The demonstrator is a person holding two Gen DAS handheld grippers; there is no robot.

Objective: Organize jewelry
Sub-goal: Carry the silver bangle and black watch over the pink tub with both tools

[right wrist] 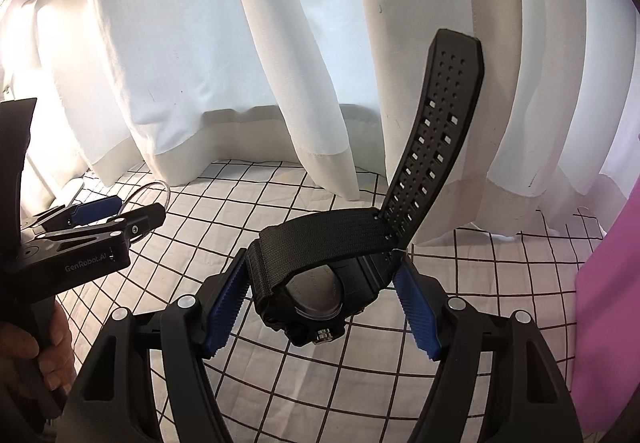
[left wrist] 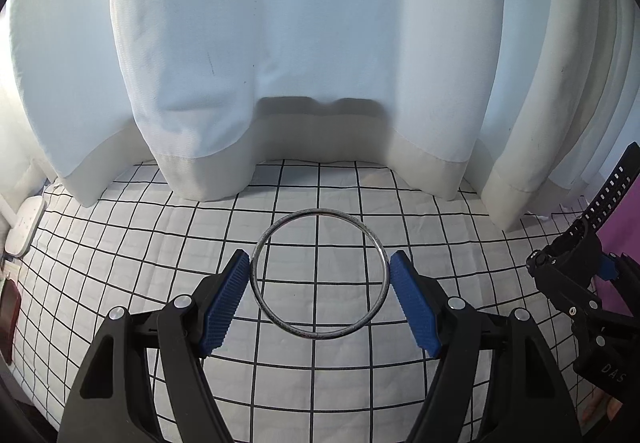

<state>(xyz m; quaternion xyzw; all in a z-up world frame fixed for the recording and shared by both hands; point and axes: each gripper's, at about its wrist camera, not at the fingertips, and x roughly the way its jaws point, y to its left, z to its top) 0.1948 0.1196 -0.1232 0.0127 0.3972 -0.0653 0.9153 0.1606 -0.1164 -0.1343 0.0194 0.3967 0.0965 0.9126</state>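
Observation:
A thin silver bangle hangs above the checked cloth, pinched across its width by the blue pads of my left gripper, which is shut on it. In the right wrist view my right gripper is shut on a black watch. The watch's case back faces the camera and its perforated strap sticks upward. From the right wrist view the left gripper is at the far left with the bangle in it. The right gripper and the watch strap show at the right edge of the left wrist view.
A white cloth with a black grid covers the surface below. White curtains hang down onto its far edge. A white flat device lies at the far left. A pink fabric rises at the right. A person's hand grips the left tool.

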